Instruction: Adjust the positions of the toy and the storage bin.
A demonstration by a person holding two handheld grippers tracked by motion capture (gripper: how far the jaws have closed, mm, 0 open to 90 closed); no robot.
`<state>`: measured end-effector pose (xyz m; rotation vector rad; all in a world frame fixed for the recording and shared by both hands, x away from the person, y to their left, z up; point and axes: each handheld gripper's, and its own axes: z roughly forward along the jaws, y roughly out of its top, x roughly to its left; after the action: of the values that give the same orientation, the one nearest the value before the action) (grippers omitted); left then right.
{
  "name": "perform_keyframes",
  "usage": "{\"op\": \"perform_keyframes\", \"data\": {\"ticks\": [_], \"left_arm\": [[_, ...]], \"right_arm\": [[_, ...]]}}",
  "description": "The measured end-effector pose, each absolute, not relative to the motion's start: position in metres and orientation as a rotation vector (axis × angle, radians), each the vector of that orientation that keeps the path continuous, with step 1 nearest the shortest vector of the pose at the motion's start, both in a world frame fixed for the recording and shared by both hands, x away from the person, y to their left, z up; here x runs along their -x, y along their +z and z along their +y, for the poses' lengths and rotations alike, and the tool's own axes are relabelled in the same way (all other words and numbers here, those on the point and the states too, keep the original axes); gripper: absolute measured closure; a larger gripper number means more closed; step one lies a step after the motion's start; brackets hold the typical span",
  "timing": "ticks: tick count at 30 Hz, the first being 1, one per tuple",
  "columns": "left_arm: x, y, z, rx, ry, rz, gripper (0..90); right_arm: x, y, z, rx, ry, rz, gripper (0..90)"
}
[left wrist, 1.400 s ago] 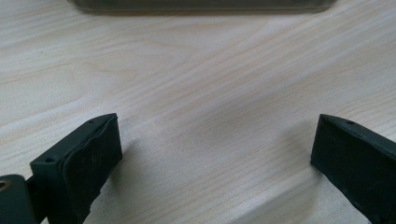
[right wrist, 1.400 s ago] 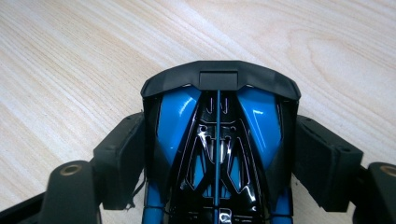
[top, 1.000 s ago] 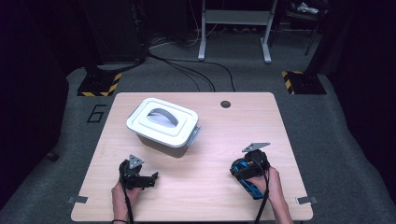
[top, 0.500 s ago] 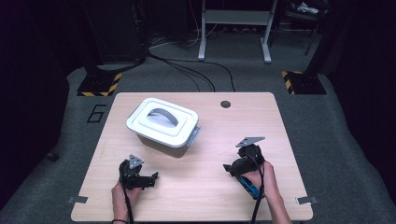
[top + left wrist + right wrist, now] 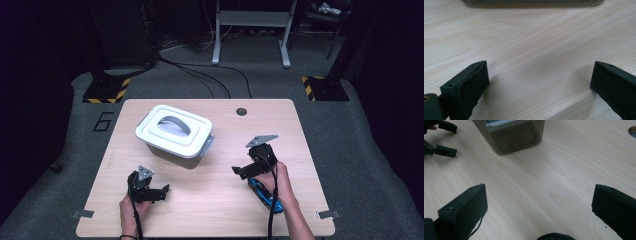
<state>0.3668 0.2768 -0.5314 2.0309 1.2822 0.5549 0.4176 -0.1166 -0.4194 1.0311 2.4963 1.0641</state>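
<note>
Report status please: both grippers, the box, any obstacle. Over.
Left gripper open, empty, low over table. Right gripper open, empty, facing box. Box lidded, untouched. Nothing between.

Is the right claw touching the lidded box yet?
Apart. The high view shows bare table between the right claw and the box; the right gripper view shows the same gap, jaws open.

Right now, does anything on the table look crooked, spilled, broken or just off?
Nothing spilled or damaged. The lidded container sits turned at an angle to the table edges, lid on and handle lying flat. Both the left gripper and the right gripper are open and hold nothing, apart from the container.
</note>
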Motion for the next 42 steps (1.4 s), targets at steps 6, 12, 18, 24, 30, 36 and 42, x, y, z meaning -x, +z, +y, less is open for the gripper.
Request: {"op": "perform_keyframes", "data": {"ticks": [6, 12, 18, 24, 30, 36, 42], "left_arm": [[-0.367, -0.531, 0.277, -2.032, 0.553, 1.281, 1.8], [-0.367, -0.531, 0.277, -2.032, 0.553, 1.282, 1.8], [-0.367, -0.531, 0.277, -2.033, 0.553, 1.281, 1.8], [-0.367, -0.531, 0.277, -2.041, 0.556, 1.273, 1.9], [-0.367, -0.531, 0.278, -2.041, 0.556, 1.272, 1.9], [-0.367, -0.531, 0.277, -2.040, 0.555, 1.273, 1.9], [-0.367, -0.531, 0.277, -2.039, 0.555, 1.273, 1.9]], "right_arm": [[-0.422, -0.407, -0.106, -0.992, 1.083, 2.495, 0.0], [-0.430, -0.395, -0.093, -0.948, 1.102, 2.495, 0.0], [-0.437, -0.381, -0.079, -0.910, 1.129, 2.492, 0.0], [-0.447, -0.371, -0.062, -0.859, 1.166, 2.496, 0.0], [-0.459, -0.368, -0.040, -0.814, 1.164, 2.526, 0.0], [-0.469, -0.369, -0.019, -0.753, 1.168, 2.538, 4.0], [-0.478, -0.373, 0.000, -0.757, 1.170, 2.563, 12.7]]}}
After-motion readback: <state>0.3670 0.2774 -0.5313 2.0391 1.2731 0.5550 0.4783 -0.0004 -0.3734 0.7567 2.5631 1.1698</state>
